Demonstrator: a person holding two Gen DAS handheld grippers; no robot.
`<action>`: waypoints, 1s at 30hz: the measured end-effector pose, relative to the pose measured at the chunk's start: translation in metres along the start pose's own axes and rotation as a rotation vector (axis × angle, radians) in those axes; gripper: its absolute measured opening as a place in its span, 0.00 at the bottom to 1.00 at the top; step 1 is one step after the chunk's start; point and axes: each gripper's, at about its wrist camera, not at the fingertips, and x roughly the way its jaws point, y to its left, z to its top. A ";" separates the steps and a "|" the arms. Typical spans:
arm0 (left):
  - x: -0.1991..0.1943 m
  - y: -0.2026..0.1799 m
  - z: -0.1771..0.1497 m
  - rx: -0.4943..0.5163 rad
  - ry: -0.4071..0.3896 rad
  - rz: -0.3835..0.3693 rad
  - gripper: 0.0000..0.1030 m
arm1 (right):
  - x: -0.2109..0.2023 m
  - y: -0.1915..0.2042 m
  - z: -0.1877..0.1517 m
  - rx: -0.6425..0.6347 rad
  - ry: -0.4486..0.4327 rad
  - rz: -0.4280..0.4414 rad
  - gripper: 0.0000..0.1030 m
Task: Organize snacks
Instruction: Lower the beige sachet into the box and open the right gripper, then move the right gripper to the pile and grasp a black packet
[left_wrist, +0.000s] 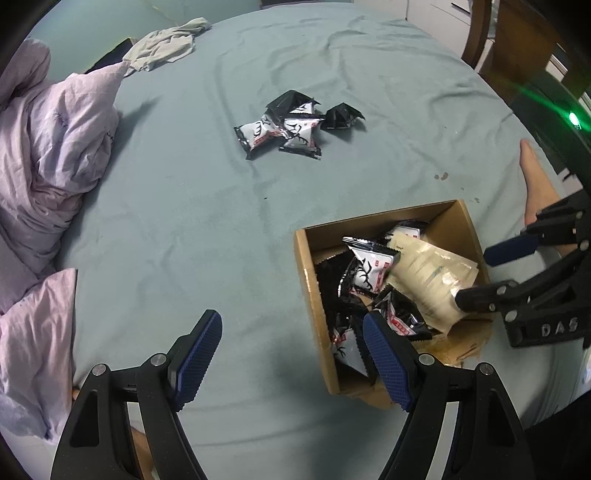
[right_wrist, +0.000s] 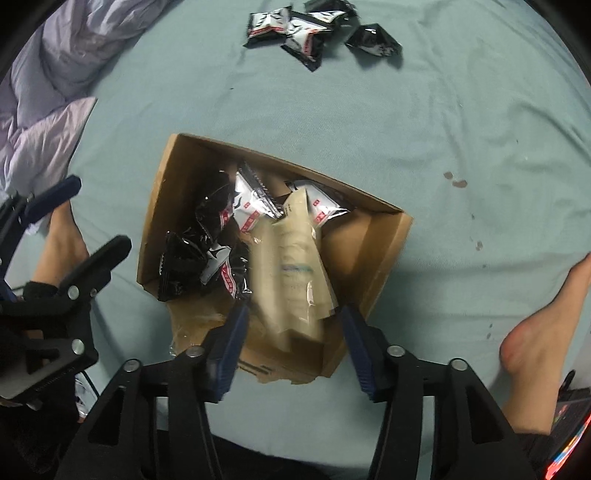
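Observation:
An open cardboard box (left_wrist: 310, 295) (right_wrist: 384, 251) sits on the teal bedsheet. It holds several black-and-white snack packets (left_wrist: 369, 269) (right_wrist: 207, 258) and a long beige packet (left_wrist: 432, 280) (right_wrist: 291, 273). My right gripper (right_wrist: 293, 311) (left_wrist: 475, 275) hovers over the box's near end. It is open: the beige packet lies between its blue pads with a gap on each side. My left gripper (left_wrist: 291, 319) (right_wrist: 94, 214) is open and empty, straddling the box's left wall. Farther off on the sheet lies a loose pile of snack packets (left_wrist: 291, 129) (right_wrist: 303, 33).
A crumpled purple duvet (left_wrist: 55, 147) fills the left side, with a grey cloth (left_wrist: 166, 44) behind it. A person's bare feet rest on the sheet on both sides of the box (right_wrist: 546, 325) (right_wrist: 62, 243). Wooden furniture (left_wrist: 509, 44) stands past the bed's far right edge.

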 end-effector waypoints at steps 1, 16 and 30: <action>-0.001 -0.002 0.000 0.007 -0.003 0.002 0.77 | -0.002 -0.003 0.000 0.012 -0.003 0.006 0.54; -0.005 -0.016 0.004 0.048 -0.010 0.033 0.77 | -0.034 -0.058 -0.002 0.212 -0.080 -0.034 0.57; -0.014 -0.022 0.031 -0.004 -0.061 0.036 0.77 | -0.048 -0.064 0.004 0.185 -0.165 -0.058 0.57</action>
